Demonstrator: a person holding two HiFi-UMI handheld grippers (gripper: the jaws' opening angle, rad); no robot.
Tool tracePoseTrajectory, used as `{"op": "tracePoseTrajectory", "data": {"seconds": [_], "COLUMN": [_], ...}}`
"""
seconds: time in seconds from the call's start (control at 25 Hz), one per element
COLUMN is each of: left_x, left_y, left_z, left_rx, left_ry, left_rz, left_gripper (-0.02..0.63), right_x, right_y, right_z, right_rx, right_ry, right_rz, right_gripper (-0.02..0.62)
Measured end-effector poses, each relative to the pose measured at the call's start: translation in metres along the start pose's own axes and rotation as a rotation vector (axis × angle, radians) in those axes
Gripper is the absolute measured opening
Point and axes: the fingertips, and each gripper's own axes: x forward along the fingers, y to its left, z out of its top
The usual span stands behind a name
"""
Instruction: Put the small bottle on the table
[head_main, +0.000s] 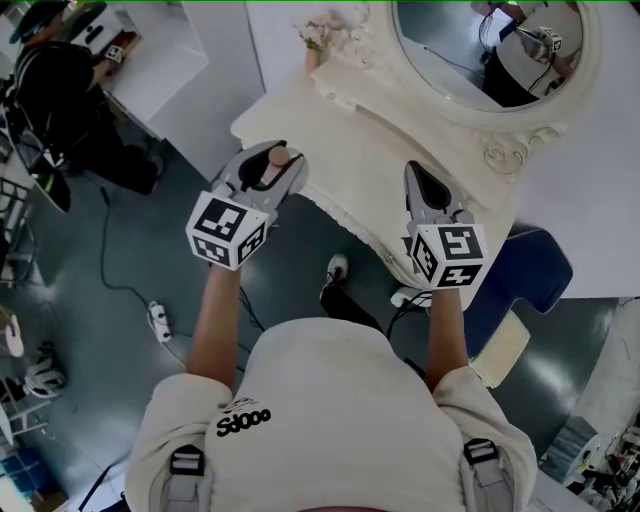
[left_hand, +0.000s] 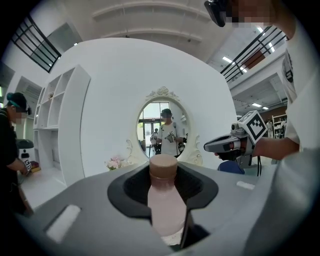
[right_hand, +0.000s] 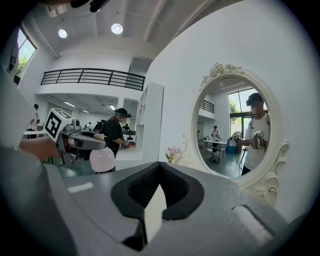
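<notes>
A small pale pink bottle (head_main: 271, 174) with a brown cap stands upright between the jaws of my left gripper (head_main: 274, 163), which is shut on it. In the left gripper view the bottle (left_hand: 164, 210) fills the gap between the black pads. The gripper holds it in the air just off the near left edge of the cream dressing table (head_main: 330, 130). My right gripper (head_main: 415, 175) hovers over the table's near edge to the right, its jaws shut (right_hand: 159, 167) with nothing between them. From the right gripper view the left gripper (right_hand: 75, 141) shows with the bottle (right_hand: 102, 159).
A round mirror (head_main: 490, 50) in an ornate frame rises at the table's back. Pink flowers (head_main: 322, 35) stand at its far left corner. A blue chair (head_main: 530, 270) sits at the right. A person (head_main: 60, 90) works at a white desk far left; a power strip (head_main: 158, 320) lies on the floor.
</notes>
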Motion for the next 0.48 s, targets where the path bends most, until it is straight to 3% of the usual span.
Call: {"op": "tracePoseTrajectory", "data": {"seconds": [0.16, 0.48], "left_x": [0.042, 0.116], "left_y": [0.016, 0.042], "left_z": [0.008, 0.01], "left_rx": [-0.01, -0.027], "left_ry": [0.002, 0.036], "left_rz": [0.002, 0.009], "left_gripper": [0.151, 0.152], "right_x": [0.031, 0.088], "right_y": [-0.04, -0.096], "right_z": [0.006, 0.012], "right_rx": [0.002, 0.053], "right_ry": [-0.01, -0.02], "right_rz": [-0.01, 0.053], "right_gripper": [0.0, 0.0]}}
